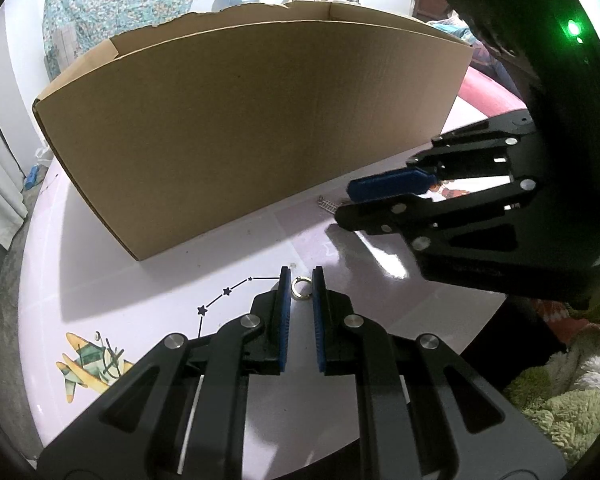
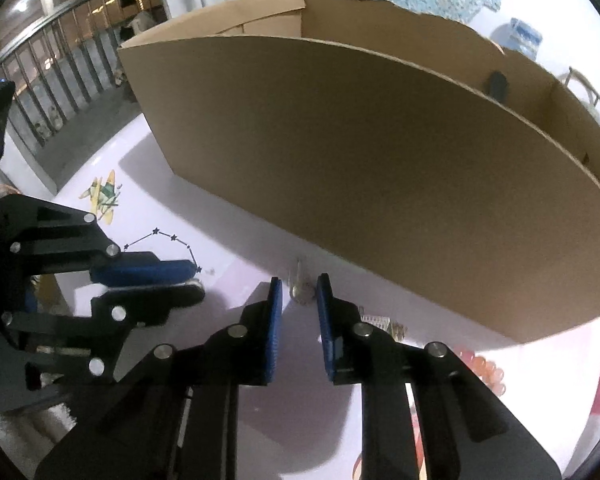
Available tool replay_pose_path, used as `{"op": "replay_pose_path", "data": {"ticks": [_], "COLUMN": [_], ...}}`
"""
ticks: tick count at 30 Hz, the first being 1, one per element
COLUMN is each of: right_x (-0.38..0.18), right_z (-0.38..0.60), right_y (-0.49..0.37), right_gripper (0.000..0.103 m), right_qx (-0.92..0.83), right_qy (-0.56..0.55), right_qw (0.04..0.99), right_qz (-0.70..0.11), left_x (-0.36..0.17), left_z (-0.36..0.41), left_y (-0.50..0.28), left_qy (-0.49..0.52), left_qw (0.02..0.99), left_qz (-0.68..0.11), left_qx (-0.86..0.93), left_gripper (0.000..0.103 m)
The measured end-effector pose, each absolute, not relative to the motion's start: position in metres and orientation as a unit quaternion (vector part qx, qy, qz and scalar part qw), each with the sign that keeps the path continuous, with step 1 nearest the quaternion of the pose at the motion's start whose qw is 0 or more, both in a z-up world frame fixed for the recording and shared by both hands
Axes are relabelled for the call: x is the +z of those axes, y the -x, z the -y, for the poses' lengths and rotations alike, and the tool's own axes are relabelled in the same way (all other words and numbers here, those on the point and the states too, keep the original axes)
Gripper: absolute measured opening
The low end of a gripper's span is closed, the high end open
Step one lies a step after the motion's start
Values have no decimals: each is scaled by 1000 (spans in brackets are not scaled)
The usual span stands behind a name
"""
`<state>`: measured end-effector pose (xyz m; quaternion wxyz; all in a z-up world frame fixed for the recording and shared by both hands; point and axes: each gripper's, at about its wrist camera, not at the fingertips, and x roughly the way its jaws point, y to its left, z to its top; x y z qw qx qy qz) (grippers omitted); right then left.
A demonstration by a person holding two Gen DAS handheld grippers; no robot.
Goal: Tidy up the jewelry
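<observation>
Left wrist view: left gripper [image 1: 301, 280] fingers apart around gold ring [image 1: 301, 288] lying on surface [image 1: 172, 280] before cardboard box [image 1: 240, 132]; close squarely, gently, lest it skid.

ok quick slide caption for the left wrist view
Open left gripper brackets a small gold ring on the pink table, cardboard box behind.
</observation>
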<state>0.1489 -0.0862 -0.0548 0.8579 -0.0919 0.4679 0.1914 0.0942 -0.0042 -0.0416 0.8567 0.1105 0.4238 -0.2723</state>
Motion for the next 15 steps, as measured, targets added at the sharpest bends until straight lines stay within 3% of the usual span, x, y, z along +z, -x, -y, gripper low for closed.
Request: {"op": "replay_pose_path", "data": {"ticks": [15], "right_x": [-56], "right_z": [96], "right_y": [-150], "right_gripper": [18], "right_qx": [198], "right_qy": [65], "right_qw": [860], "right_qz": [-466], "left_x": [-40], "left_z": [6], "left_y": [-95], "left_qy": [-109], "left_qw": [857], "left_qz": [-423], "left_qx": [-272], "left_gripper": [10]}}
